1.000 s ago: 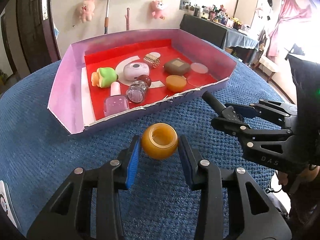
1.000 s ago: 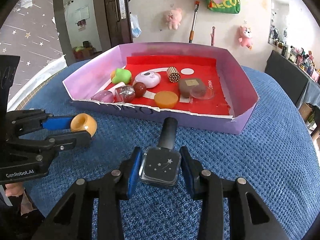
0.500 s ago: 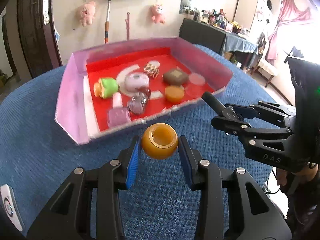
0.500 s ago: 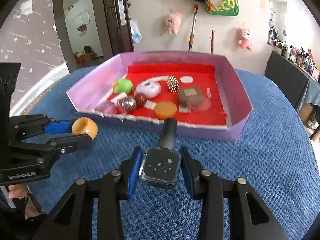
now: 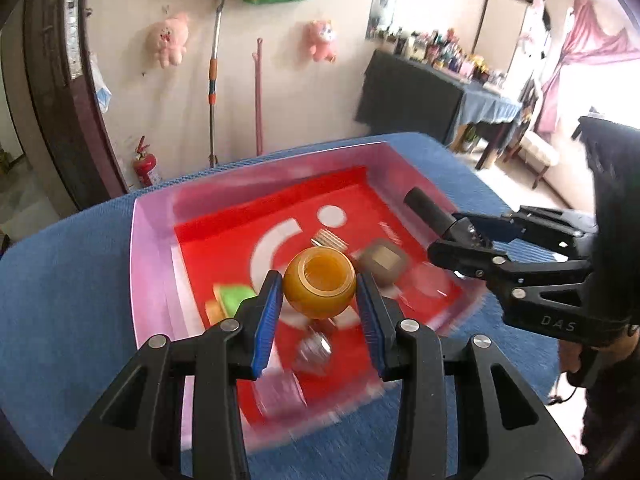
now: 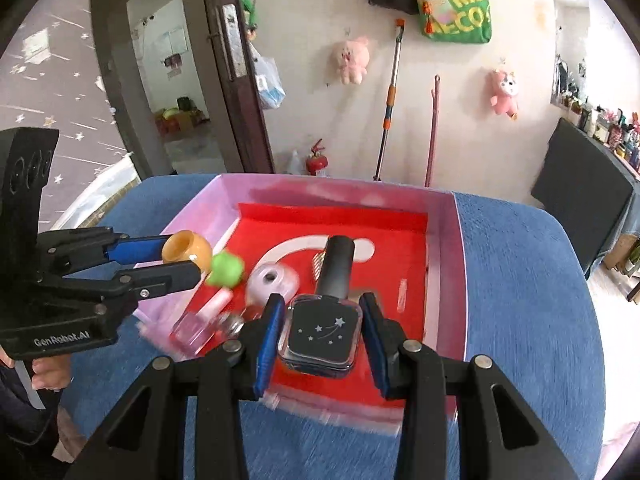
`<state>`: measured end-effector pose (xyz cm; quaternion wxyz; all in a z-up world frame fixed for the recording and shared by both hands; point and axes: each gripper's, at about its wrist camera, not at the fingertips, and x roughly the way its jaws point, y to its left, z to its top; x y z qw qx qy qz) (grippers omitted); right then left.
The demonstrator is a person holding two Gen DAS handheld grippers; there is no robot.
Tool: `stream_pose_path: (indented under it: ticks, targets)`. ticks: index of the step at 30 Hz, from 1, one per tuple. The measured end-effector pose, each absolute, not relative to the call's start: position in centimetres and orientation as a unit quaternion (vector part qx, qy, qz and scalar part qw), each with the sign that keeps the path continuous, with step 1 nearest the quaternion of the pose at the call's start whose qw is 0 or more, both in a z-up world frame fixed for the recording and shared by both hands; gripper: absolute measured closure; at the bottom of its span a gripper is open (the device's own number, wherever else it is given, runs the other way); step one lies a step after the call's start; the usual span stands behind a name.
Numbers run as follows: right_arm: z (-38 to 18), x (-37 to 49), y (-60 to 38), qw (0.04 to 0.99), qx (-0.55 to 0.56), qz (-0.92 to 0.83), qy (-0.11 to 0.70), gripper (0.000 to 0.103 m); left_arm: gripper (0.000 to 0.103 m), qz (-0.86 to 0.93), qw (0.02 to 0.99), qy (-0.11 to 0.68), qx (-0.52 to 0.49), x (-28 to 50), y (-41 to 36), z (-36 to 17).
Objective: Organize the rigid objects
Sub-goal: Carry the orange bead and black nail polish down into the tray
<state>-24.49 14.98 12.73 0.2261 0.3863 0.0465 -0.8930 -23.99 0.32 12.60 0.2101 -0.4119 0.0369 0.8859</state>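
- Left hand-held gripper (image 5: 318,312) grips an amber jar (image 5: 319,288) by its round belly, above the box; smooth, hard, likely slippery.
- Right hand-held gripper (image 6: 320,332) clamps a dark nail-polish bottle (image 6: 320,332) by its flat sides; small, probably glass, breakable.
- Beyond, the pink box (image 6: 448,248) on the blue table (image 6: 520,280) holds the other trinkets.

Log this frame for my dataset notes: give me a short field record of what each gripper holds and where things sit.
left gripper: shut on amber round jar, held above the tray
right gripper: shut on dark nail polish bottle, black cap pointing forward, above the tray
tray: pink-walled, red floor, on blue tablecloth
in tray: green toy, pink nail polish bottle; other items are blurred
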Motion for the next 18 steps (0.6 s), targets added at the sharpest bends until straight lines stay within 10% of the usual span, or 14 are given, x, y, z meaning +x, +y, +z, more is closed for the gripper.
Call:
stream_pose_path:
  ticks: [18]
  targets:
    - [6.7,-36.7,11.4,0.211,0.5,-0.829,0.135,0.062,0.067,0.817,0.187,0.083,-0.539,-35.7,3.2,5.0]
